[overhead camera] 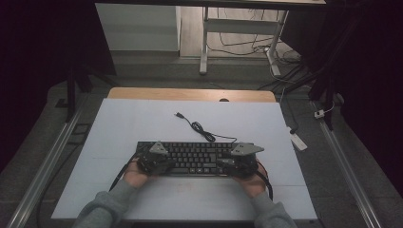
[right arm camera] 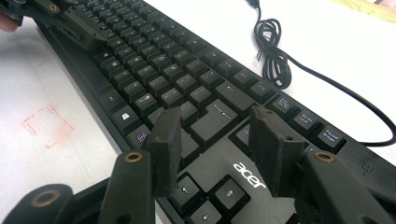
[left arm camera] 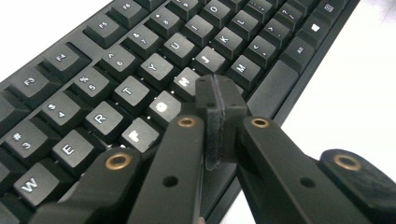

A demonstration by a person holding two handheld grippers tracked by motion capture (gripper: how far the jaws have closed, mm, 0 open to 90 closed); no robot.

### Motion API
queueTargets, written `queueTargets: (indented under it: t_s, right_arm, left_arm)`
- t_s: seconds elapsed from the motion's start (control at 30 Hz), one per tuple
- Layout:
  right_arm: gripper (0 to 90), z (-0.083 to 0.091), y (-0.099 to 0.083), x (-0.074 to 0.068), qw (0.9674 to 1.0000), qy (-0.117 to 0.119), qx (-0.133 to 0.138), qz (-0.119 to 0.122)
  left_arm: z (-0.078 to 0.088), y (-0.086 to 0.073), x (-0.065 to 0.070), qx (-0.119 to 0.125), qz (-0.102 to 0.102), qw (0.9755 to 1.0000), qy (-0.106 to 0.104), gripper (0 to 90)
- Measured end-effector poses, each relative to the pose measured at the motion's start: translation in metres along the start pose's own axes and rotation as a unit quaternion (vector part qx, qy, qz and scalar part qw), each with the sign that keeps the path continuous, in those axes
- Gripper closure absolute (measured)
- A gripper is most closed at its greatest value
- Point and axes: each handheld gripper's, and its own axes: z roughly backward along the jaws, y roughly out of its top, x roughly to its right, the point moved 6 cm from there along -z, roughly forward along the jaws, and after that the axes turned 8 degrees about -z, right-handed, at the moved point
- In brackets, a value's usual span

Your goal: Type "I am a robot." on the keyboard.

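Observation:
A black keyboard (overhead camera: 195,156) lies on the white table mat (overhead camera: 142,123), its coiled USB cable (overhead camera: 199,127) trailing toward the far side. My left gripper (overhead camera: 159,164) hovers over the keyboard's left half. In the left gripper view its pads (left arm camera: 219,100) are pressed together with nothing between them, their tip just above the keys (left arm camera: 140,84) near the G and H. My right gripper (overhead camera: 235,164) is over the keyboard's right end. In the right gripper view its fingers (right arm camera: 264,135) stand apart above the Shift and Enter keys (right arm camera: 219,114), holding nothing.
The cable (right arm camera: 275,60) loops on the mat beyond the keyboard. A faint red square mark (right arm camera: 46,126) is drawn on the mat in front of it. A wooden table edge (overhead camera: 190,93) runs behind the mat. Desk legs and floor cables (overhead camera: 247,42) stand farther off.

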Motion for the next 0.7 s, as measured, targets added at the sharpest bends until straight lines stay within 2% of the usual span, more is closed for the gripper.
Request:
queueTargets:
  t_s: [0.13, 0.2, 0.27, 0.43, 0.57, 0.7]
  right_arm:
    - [54.2, 0.0, 0.0, 0.0, 1.0, 0.0, 0.001, 0.001]
    - [54.2, 0.0, 0.0, 0.0, 1.0, 0.0, 0.001, 0.0]
    - [54.2, 0.0, 0.0, 0.0, 1.0, 0.001, 0.002, -0.001]
    - [54.1, 0.0, 0.0, 0.0, 1.0, -0.001, -0.001, 0.0]
    - [54.0, 0.0, 0.0, 0.0, 1.0, 0.0, 0.0, -0.001]
    - [53.9, 0.0, 0.0, 0.001, 1.0, 0.0, 0.0, -0.001]
  left_arm:
    - [0.003, 0.001, -0.001, 0.002, -0.004, 1.0, 0.006, 89.0]
    - [0.008, 0.003, -0.001, 0.017, -0.004, 0.9998, 0.008, 86.8]
    - [0.015, 0.005, -0.002, 0.033, -0.004, 0.9994, 0.011, 80.7]
    - [0.031, 0.008, -0.009, 0.057, 0.005, 0.9978, 0.034, 62.1]
    - [0.041, 0.007, -0.018, 0.069, 0.024, 0.9964, 0.044, 49.3]
    - [0.05, 0.004, -0.027, 0.077, 0.047, 0.9948, 0.047, 42.5]
